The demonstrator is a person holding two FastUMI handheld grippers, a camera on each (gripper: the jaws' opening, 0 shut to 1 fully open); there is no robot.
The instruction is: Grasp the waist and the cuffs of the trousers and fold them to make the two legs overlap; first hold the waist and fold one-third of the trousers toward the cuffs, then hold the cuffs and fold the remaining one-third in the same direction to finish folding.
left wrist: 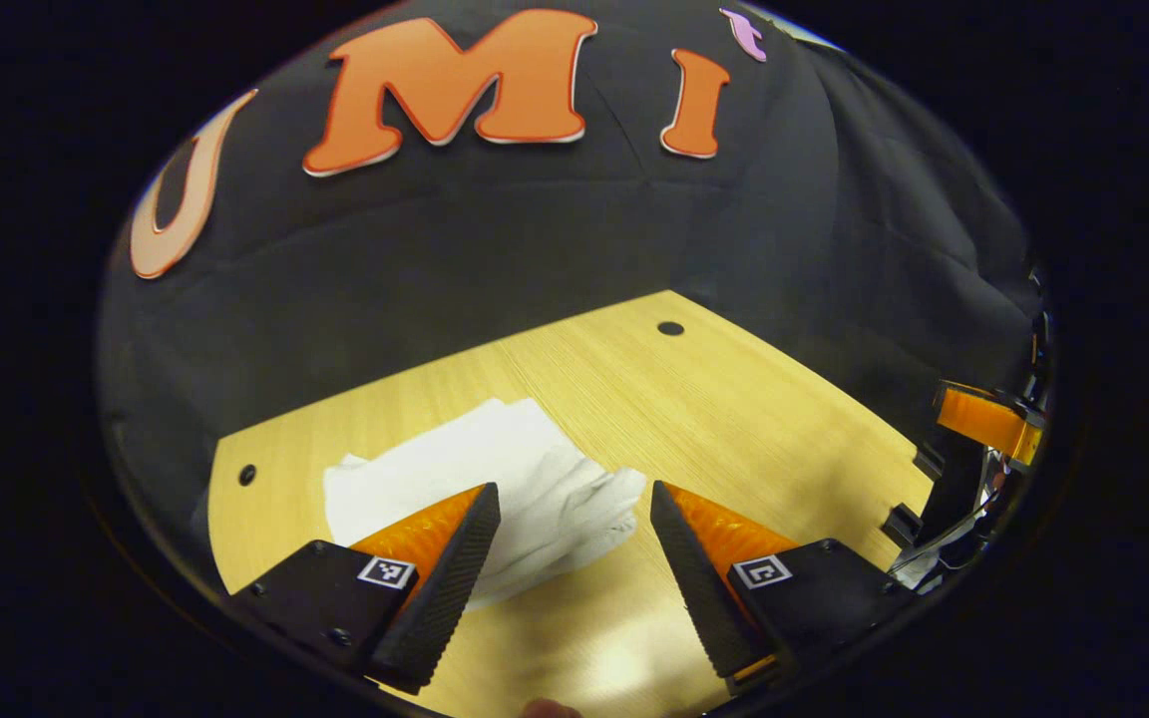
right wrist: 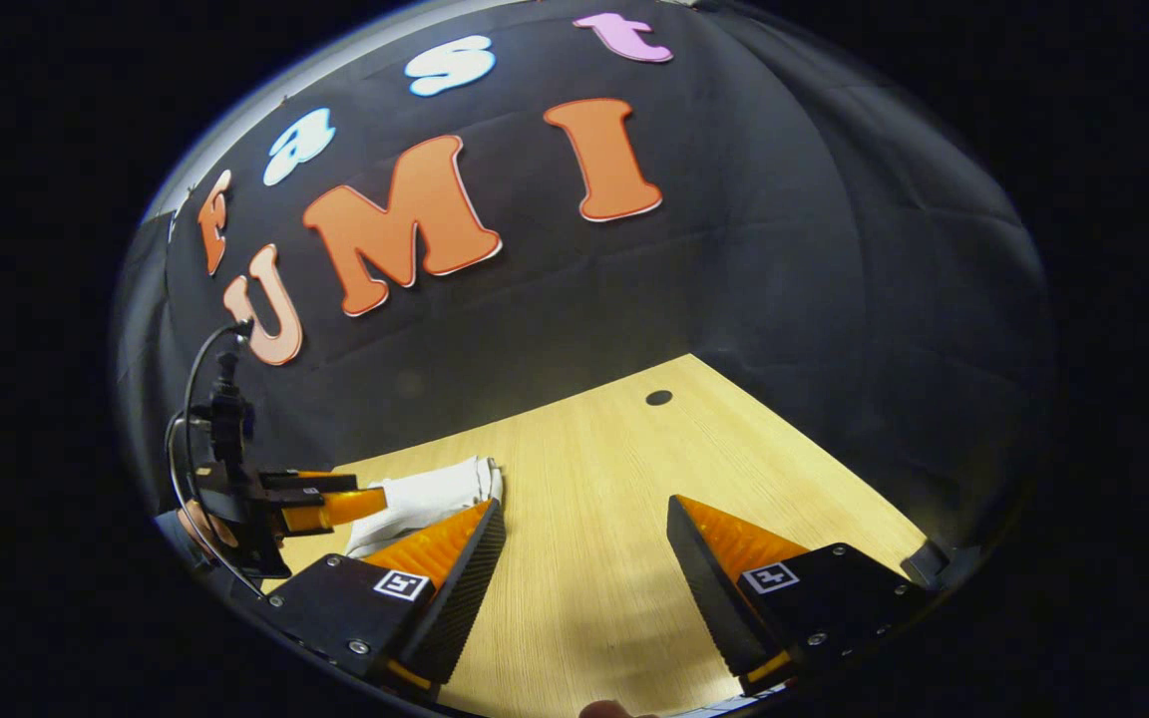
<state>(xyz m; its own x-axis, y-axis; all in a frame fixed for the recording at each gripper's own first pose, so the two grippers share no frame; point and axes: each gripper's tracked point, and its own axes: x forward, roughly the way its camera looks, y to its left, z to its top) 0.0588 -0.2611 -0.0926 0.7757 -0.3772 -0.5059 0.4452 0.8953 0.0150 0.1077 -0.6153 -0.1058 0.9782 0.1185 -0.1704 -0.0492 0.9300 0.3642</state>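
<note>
White trousers (left wrist: 525, 479) lie bunched on the wooden table (left wrist: 734, 419), just ahead of my left gripper (left wrist: 574, 499), whose fingers stand open above the cloth with nothing between them. In the right gripper view the same trousers (right wrist: 430, 499) show at the left, partly behind the other gripper (right wrist: 335, 509). My right gripper (right wrist: 584, 514) is open over bare table, to the right of the trousers. Which end of the trousers is the waist I cannot tell.
The table has small round holes (left wrist: 670, 328) (left wrist: 246, 475) near its far corners. Black cloth walls close in the table at the back and sides. At the right edge of the left gripper view the other gripper (left wrist: 983, 429) shows, beyond the table's right edge.
</note>
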